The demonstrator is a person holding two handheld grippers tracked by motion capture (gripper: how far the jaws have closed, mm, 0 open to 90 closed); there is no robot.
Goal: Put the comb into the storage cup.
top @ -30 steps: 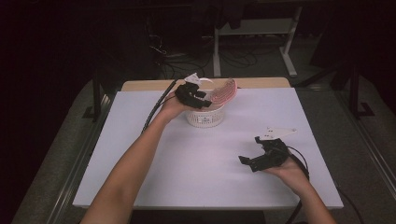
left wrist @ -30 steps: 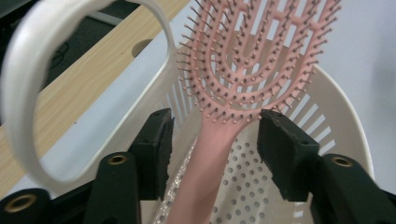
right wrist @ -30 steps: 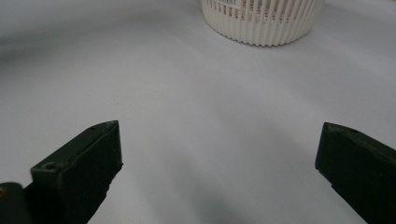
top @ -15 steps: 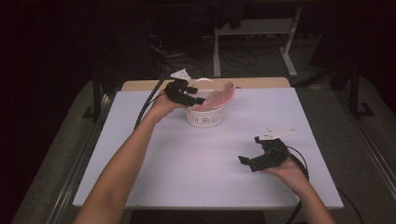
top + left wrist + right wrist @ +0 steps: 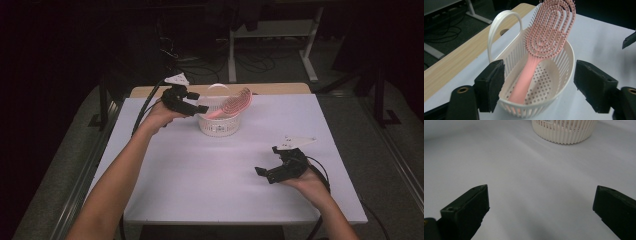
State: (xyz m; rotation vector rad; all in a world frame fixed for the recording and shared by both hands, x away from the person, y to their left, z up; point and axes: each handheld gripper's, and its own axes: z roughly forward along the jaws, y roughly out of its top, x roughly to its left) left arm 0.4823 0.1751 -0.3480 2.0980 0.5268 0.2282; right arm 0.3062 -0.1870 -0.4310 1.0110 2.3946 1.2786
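High view: a pink hairbrush (image 5: 231,105) stands handle-down in a white slotted basket (image 5: 218,126) at the table's (image 5: 200,195) far side, head leaning on the rim. Beside it the left gripper (image 5: 200,108) has just been opening, jaws now apart and empty, apparently having let go. Nearer, the right gripper (image 5: 264,174) rests open on the table, seemingly idle.

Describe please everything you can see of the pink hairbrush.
The pink hairbrush looks like plastic, with an oval, vented head of curved ribs set with thin bristles and a smooth, straight handle. It stands tilted in the white slotted basket: the handle end rests on the perforated bottom, and the head leans out past the rim on the side away from the looped handle. The basket alone touches it. The left gripper has open jaws on either side, apart from the brush.
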